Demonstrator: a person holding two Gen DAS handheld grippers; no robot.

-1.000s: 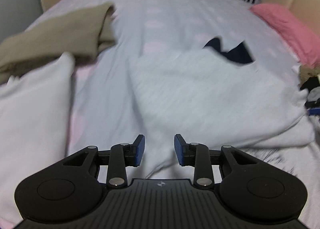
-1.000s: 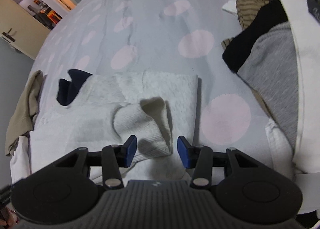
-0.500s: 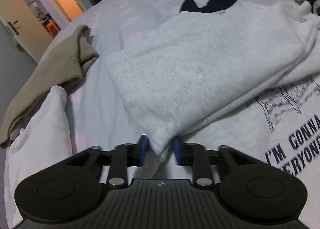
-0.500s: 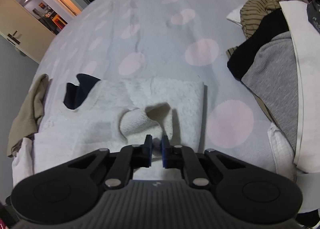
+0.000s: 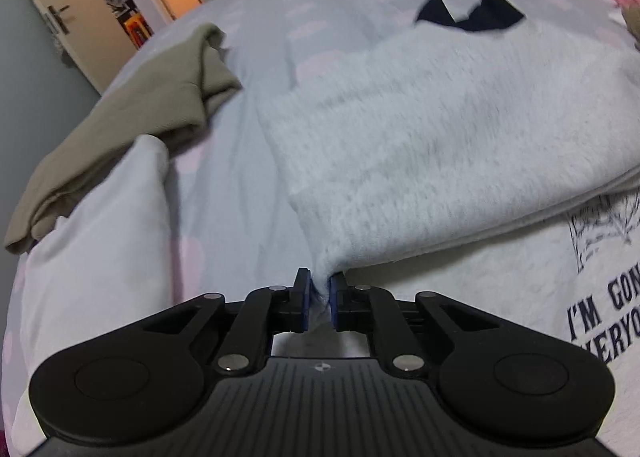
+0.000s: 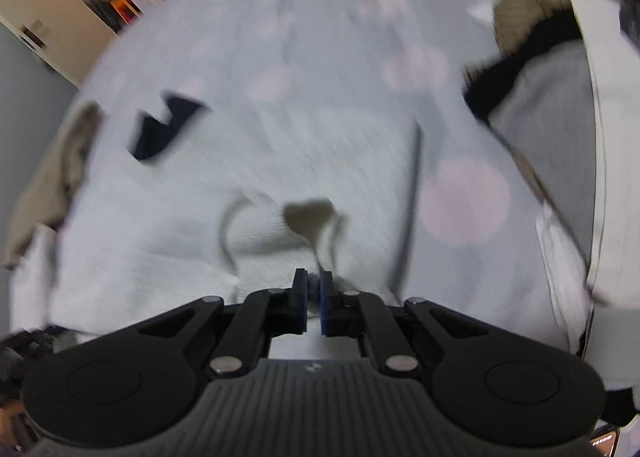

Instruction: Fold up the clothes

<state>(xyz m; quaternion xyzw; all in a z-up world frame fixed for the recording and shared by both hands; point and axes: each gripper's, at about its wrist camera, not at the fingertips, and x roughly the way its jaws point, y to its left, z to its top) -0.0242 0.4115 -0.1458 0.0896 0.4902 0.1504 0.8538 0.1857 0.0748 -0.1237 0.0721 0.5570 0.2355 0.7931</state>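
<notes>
Both grippers pinch the grey sweatshirt (image 5: 440, 129) on the bed (image 5: 248, 161).
Left gripper (image 5: 319, 299) has just closed, clamped on a folded corner; right gripper (image 6: 314, 299) clamped on the cuff.

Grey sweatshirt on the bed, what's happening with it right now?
A person is folding clothes with a hand-held gripper in each hand. The left hand-held gripper has just closed on a corner of the grey sweatshirt, with the fabric pinched between its pads. The right hand-held gripper has clamped the ribbed cuff of its sleeve. The sweatshirt lies partly folded on the spotted bedsheet, fleecy inside up. A pile of unfolded clothes waits at the right; a tan garment lies to the left.
</notes>
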